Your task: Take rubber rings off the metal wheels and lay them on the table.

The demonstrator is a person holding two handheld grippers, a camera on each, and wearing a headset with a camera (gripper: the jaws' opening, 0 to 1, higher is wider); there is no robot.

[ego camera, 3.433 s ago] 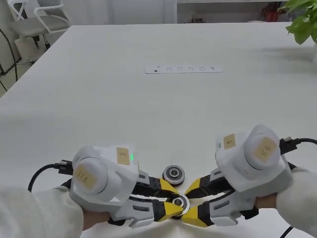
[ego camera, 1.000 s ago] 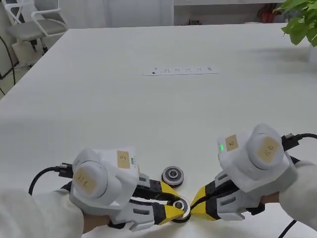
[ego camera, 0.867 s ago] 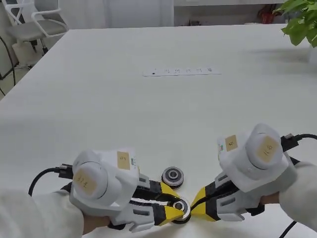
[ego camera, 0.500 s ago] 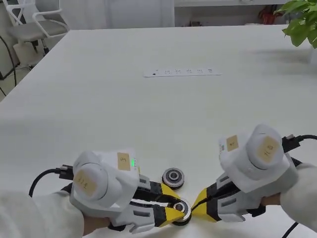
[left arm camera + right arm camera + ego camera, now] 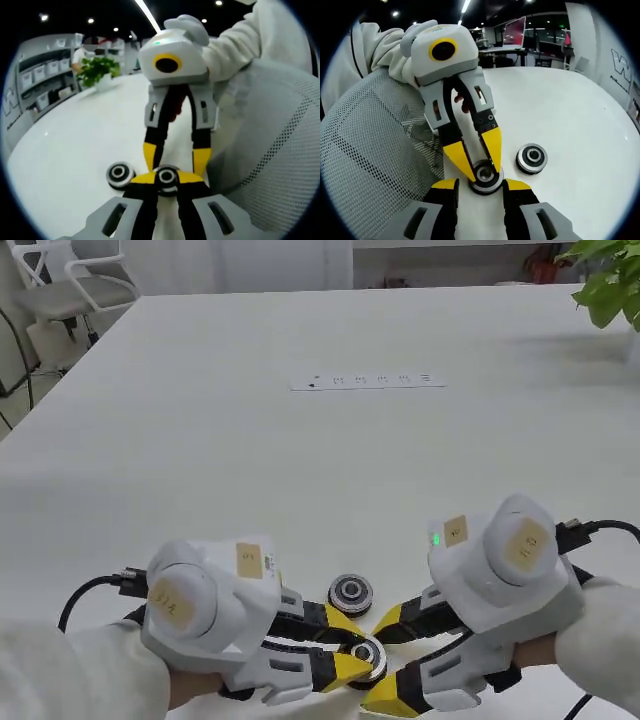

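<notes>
Yellow-tipped left tool sits at about 7 o'clock in the head view, and its jaws are clamped tight on one metal wheel that lies flat on the bench. My guess is it's acting as the vise, pinning the wheel so it can't spin or skid while the other side works on the rubber.

The free wheel is just past the pinned one at its 12 o'clock, near it but not touching, parked out of the way.

The right tool comes in from 5 o'clock with its jaws spread wide and gripping nothing. In the right gripper view the tips straddle the pinned wheel, which looks like lining up to hook the dark rubber ring around its rim.

The count is two tools and two wheels. Both wheels have their rings on as far as I can tell, and I can't spot any loose rings on the bench.
</notes>
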